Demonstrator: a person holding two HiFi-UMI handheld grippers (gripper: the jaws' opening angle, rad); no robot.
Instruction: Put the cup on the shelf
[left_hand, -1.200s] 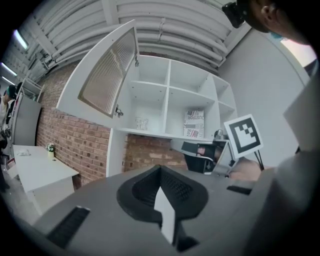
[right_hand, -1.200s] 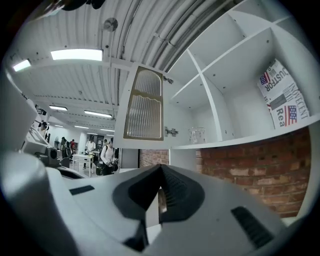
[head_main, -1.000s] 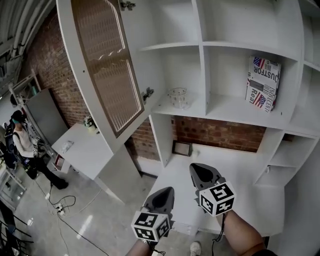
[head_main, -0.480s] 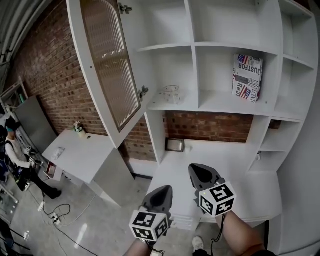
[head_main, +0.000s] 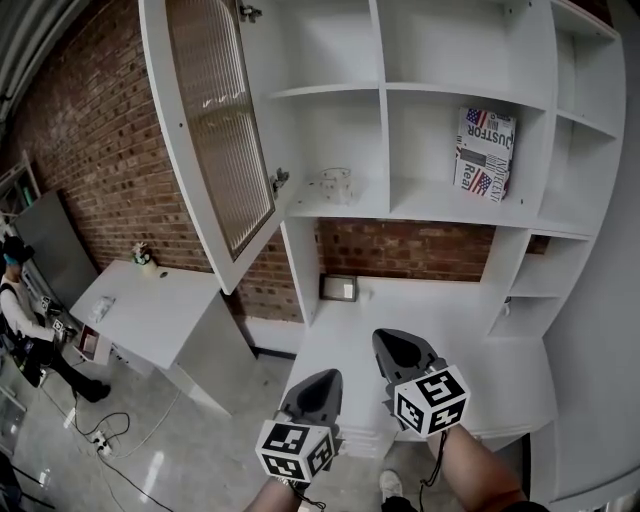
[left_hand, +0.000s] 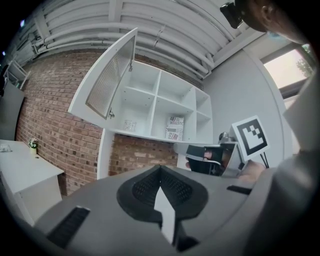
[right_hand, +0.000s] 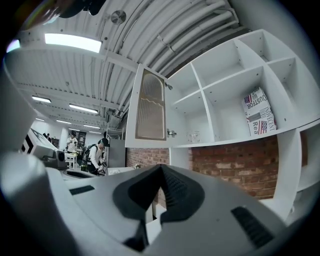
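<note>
Backing away, left gripper (head_main: 320, 383) and right gripper (head_main: 394, 345) hang with jaws pressed together, empty; the cup (head_main: 337, 186) stands on the shelf (head_main: 303, 209) beside the open door (head_main: 215, 140), whose swing could clip it.

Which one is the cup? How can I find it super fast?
Find the big white shelf unit against the brick wall, then its open door on the left. In the cubby right beside that door's lower end stands the cup. It is see-through glass, while the neighbouring cubby holds a printed box.
</note>
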